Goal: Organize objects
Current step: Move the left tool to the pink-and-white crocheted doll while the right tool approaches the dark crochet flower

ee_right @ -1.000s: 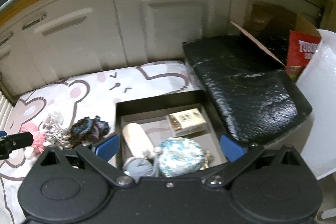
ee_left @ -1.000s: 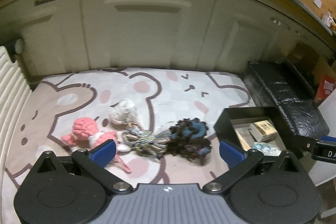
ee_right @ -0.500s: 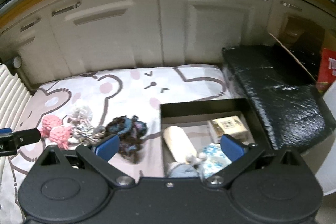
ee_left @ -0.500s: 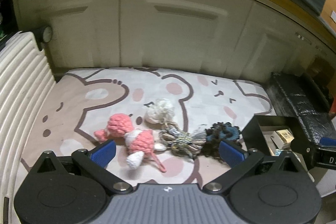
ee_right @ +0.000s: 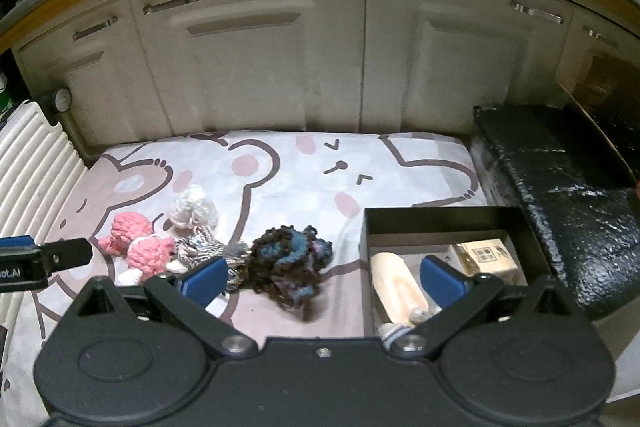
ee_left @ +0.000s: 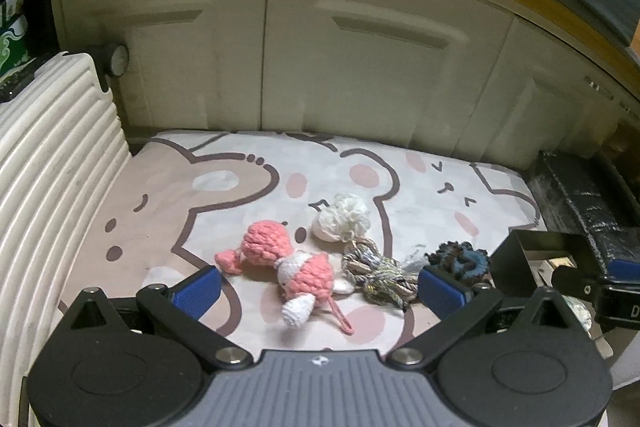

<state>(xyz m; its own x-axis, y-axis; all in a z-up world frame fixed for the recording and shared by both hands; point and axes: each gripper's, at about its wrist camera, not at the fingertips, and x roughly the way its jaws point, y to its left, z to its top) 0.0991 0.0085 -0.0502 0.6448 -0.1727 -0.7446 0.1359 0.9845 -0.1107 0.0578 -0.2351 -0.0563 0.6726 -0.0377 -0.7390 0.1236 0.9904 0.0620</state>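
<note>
Pink toy (ee_left: 289, 268) between spread left tongs (ee_left: 319, 290), unheld

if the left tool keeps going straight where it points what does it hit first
Probably the pink crochet toy, lying on the mat between the open left tool fingers; depth is uncertain.

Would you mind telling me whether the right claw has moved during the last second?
Yes: the right claw has shifted left, off the black box towards the dark yarn toy.

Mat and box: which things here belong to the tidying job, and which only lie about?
Job: pink knitted toy, white pom-pom, rope toy, dark yarn toy, black box.
Lying about: white ribbed case, black cushion, cabinet doors.
</note>
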